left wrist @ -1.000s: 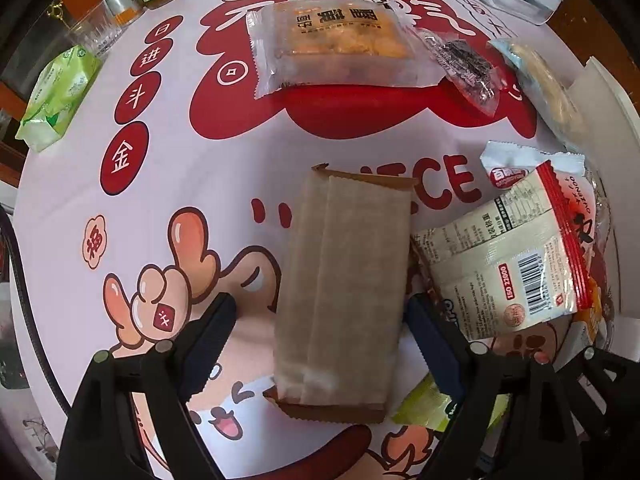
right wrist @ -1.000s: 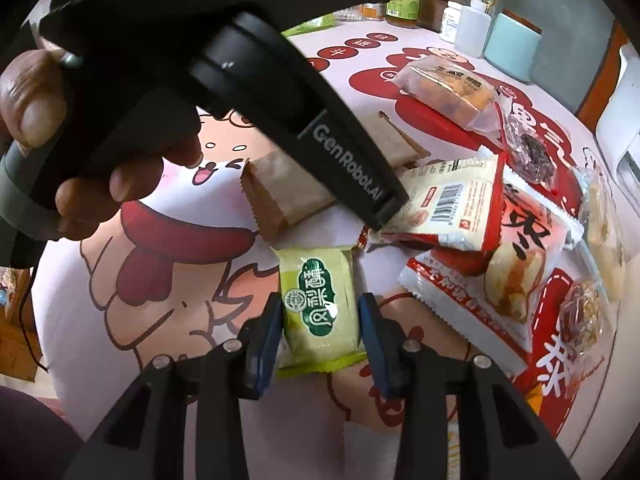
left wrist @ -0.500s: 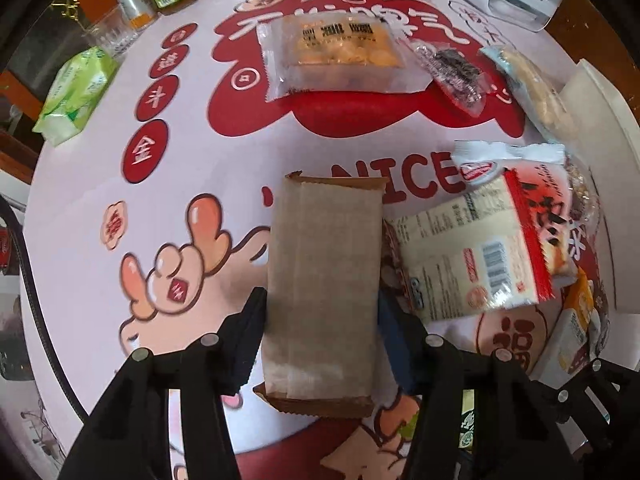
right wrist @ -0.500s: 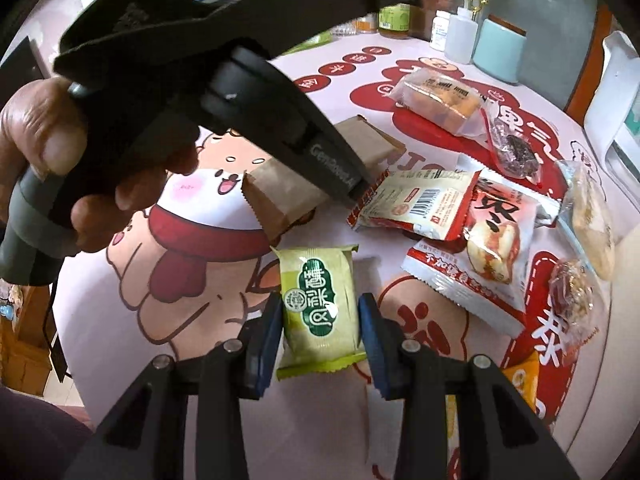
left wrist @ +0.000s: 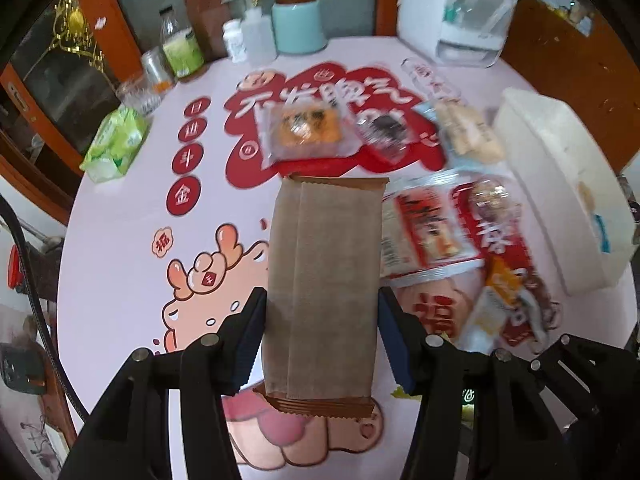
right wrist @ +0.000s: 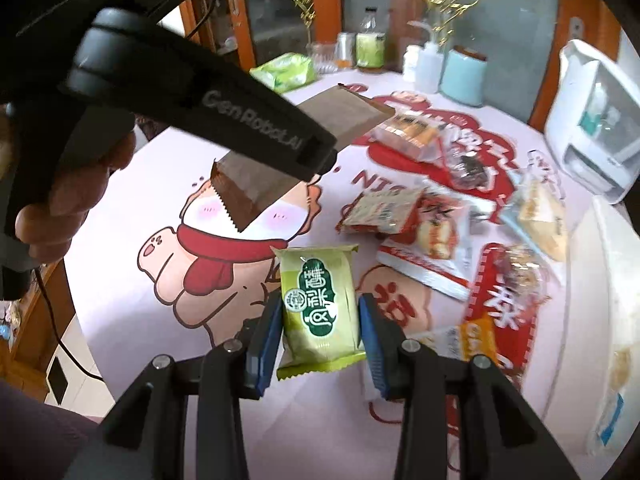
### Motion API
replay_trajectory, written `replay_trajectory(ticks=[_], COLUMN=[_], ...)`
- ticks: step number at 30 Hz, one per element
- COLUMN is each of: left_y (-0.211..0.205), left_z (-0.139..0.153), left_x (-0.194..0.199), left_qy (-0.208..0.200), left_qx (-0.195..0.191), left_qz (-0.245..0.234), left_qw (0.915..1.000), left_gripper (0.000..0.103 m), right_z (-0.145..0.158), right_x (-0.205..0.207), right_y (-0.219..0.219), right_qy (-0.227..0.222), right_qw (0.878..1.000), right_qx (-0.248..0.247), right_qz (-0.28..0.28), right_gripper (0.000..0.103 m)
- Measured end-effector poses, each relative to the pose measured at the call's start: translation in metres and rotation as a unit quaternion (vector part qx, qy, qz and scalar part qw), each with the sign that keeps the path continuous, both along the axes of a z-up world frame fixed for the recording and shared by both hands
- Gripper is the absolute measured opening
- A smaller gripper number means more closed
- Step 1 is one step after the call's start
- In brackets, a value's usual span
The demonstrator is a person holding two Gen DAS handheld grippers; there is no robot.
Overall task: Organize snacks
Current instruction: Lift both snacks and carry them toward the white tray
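The left hand-held gripper (left wrist: 320, 336) is clamped on the brown paper-look packet (left wrist: 324, 280), its 2 blue-padded fingers pressing the long side edges near the packet's lower end, so most of the packet sticks out ahead of the fingers. In the right wrist view this packet (right wrist: 280, 156) hangs in the air above the desk (right wrist: 140, 184), tilted, with its serrated end low; that suggests it is being carried away from the pile, probably toward a sorting spot.

The right hand-held gripper (right wrist: 320, 340) is closed on the green snack packet (right wrist: 318, 308), gripped across its narrow width near the bottom seal, label facing up. The side grip keeps each flat packet level and stops it folding. Whether the green packet is fully clear of the desk I cannot tell.

So 2 snacks are held, 1 per gripper. Ahead and to the right of the right gripper lie the loose ones: 1 clear pack of orange pastry (left wrist: 308, 128), 1 small dark snack pouch (left wrist: 384, 132), 1 pale biscuit pack (left wrist: 464, 132), and a cluster of red-and-white packets (right wrist: 424, 236), about 3 or 4, though motion blur makes that count uncertain. A white foam box (left wrist: 560, 184) sits to the far right, a likely destination. At the far edge of the desk stand 1 teal canister (left wrist: 298, 24) and 1 green tissue pack (left wrist: 116, 144).
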State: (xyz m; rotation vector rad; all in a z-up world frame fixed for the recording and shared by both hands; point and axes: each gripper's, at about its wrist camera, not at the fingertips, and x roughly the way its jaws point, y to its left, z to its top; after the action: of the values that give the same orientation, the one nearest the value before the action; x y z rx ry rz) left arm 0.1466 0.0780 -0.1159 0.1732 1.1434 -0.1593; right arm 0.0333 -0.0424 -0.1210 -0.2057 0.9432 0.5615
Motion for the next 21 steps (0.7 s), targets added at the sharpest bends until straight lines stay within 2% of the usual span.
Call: replay_trajectory(ticks=[6,12,17,21], left_y=[-0.038,-0.098,-0.157,-0.201], left_z=[0.037,0.071,0.086,0.086], left_x=[-0.020,-0.032,-0.033,-0.030], left_qy=[-0.032,-0.063,-0.074,-0.069], left_qx=[-0.014,-0.032,-0.047,-0.056], left_qz=[-0.028,-0.059,-0.078,-0.085], left_qw=[0.9990,0.9957,0.9931,0.9924], left_gripper=[0.053,0.053,0.054,0.054], right_z=[0.028,0.055,0.071,0.075], right_x=[0.002,-0.003,0.001,0.010], right_y=[-0.046,-0.107,-0.171,-0.226], right_qy=[-0.034,-0.063,-0.075,-0.078], right_qw=[0.998,0.994,0.988,0.983], right_qx=[0.013,0.018,0.028,0.028], right_qz=[-0.042,-0.092,-0.136,-0.167], right_gripper=[0.038,0.038,0.038,0.038])
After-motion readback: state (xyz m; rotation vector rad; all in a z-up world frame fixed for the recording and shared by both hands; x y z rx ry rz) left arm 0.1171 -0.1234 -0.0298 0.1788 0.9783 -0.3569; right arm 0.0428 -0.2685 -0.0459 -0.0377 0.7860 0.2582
